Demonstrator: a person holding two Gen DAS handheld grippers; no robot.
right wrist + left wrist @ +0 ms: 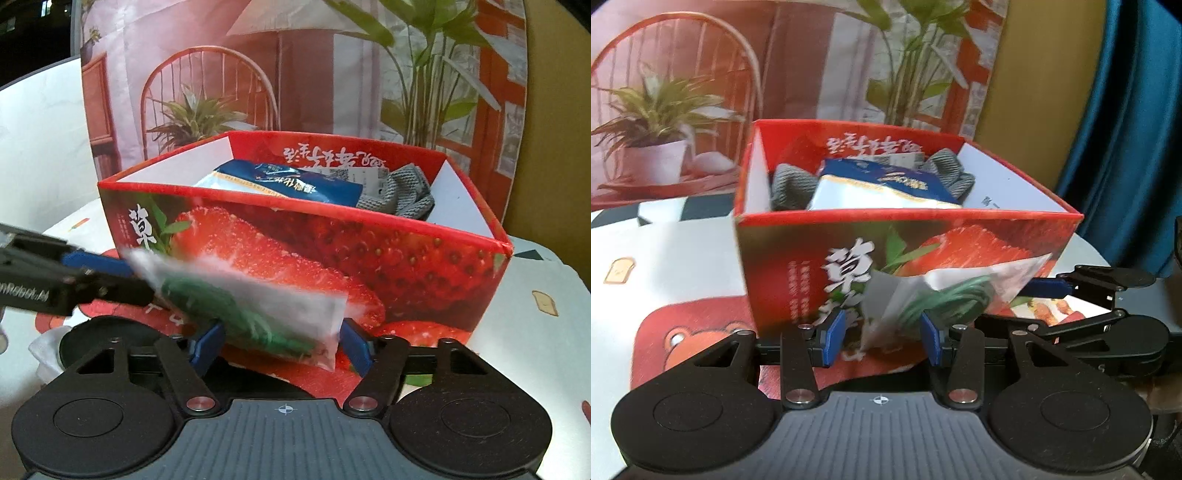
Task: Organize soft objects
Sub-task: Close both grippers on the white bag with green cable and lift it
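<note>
A clear plastic bag with a green soft item inside (938,299) hangs in front of a red strawberry-print box (798,258). My left gripper (882,341) has its blue fingers around the bag's lower part. My right gripper (279,349) also has its fingers on either side of the bag (243,306), and shows at the right of the left view (1049,288). The jaws of both stand fairly wide; contact with the bag is blurred. The box (406,258) holds a blue-and-white packet (886,184) and grey knitted cloth (790,188).
The box stands on a table with a white cloth (683,258) printed with a red bear (683,343) and toast. Behind it hangs a backdrop picturing a chair and potted plants (657,122). A blue curtain (1126,129) is at the right.
</note>
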